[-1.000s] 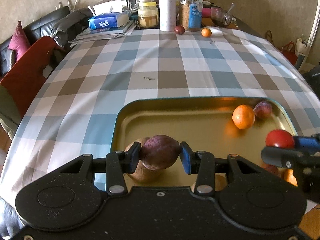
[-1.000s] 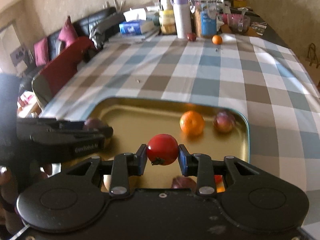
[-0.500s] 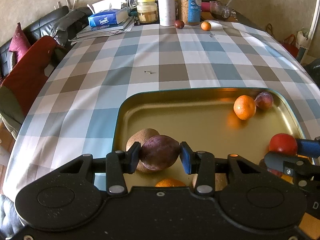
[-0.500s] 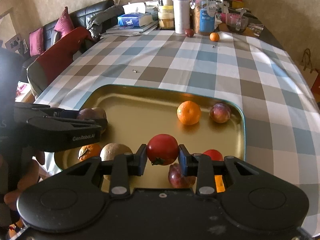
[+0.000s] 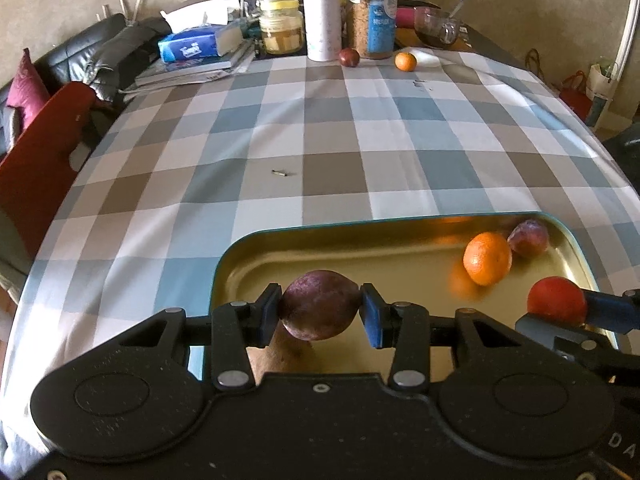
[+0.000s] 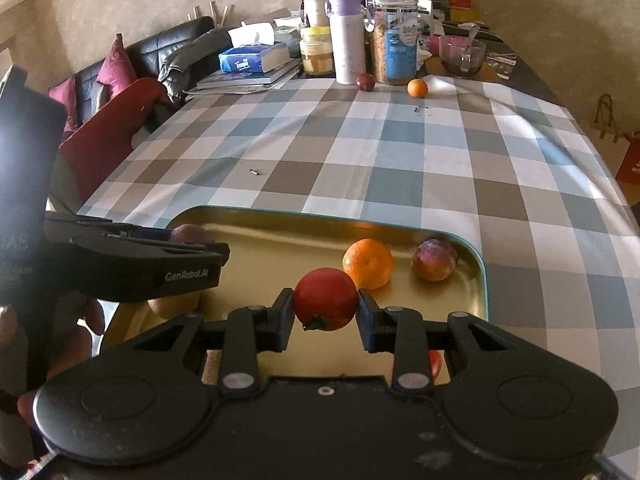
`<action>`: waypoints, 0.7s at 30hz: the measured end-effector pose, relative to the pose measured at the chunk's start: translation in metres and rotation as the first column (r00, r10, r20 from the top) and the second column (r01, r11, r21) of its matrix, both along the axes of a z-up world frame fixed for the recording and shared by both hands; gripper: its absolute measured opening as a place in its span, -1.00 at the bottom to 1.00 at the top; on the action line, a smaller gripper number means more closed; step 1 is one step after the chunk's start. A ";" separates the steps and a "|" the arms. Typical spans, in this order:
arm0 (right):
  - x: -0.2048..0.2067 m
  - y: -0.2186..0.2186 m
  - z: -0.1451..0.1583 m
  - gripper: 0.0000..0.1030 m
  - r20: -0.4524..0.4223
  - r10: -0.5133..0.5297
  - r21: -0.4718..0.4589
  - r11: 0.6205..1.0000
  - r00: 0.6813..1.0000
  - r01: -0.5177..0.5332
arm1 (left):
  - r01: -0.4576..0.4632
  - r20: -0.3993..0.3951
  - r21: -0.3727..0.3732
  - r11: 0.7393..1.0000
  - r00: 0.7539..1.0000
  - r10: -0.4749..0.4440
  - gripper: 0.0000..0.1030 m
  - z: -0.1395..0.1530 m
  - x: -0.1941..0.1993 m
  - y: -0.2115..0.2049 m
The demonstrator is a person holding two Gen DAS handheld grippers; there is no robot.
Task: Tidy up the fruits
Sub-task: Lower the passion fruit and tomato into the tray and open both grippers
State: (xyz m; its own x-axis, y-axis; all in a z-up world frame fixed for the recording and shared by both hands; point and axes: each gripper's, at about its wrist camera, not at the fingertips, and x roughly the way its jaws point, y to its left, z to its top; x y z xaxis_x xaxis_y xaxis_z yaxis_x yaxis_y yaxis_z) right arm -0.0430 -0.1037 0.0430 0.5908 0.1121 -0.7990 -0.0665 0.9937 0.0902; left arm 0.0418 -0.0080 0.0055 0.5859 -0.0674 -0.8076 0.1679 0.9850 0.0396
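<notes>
Plum (image 5: 319, 305) sits clamped between the pads of my left hand-held gripper (image 5: 320, 312), low and centre in the left wrist view, hanging over the near left part of the gold tray (image 5: 400, 224). My right hand-held gripper (image 6: 325, 312) is clamped on a red tomato (image 6: 325, 298), stalk end turned down, over the tray's near middle. Both fruits are roundish, so no long axis matters much; what matters, I judge, is that each one hangs directly above open tray floor, with the left hand nearer the tray's left wall and the right nearer its centre and right.

Further up the tray, toward its upper right corner in the right wrist view, an orange (image 6: 368, 263) lies just beside a second plum (image 6: 434, 260). A brownish fruit (image 5: 288, 354) shows under my left pads; I cannot tell what it is.

Beyond the tray the checked desk (image 6: 400, 152) runs to the top of the frame, where a dark plum (image 6: 365, 81) and a small orange (image 6: 417, 88) remain outside, near the jars (image 6: 394, 40).
</notes>
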 end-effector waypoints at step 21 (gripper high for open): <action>0.020 -0.010 -0.006 -0.33 -0.046 -0.003 0.020 1.000 0.999 0.004 | 0.067 -0.089 0.045 0.997 0.994 -0.063 0.02 0.000 0.015 -0.013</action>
State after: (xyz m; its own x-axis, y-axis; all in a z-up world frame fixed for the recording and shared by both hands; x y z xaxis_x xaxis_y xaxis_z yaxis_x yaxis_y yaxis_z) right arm -0.0230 -0.1134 0.0369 0.5539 0.1264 -0.8229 -0.0580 0.9919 0.1133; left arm 0.0570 -0.0212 0.0058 0.5084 -0.0636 -0.8588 0.2368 0.9691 0.0684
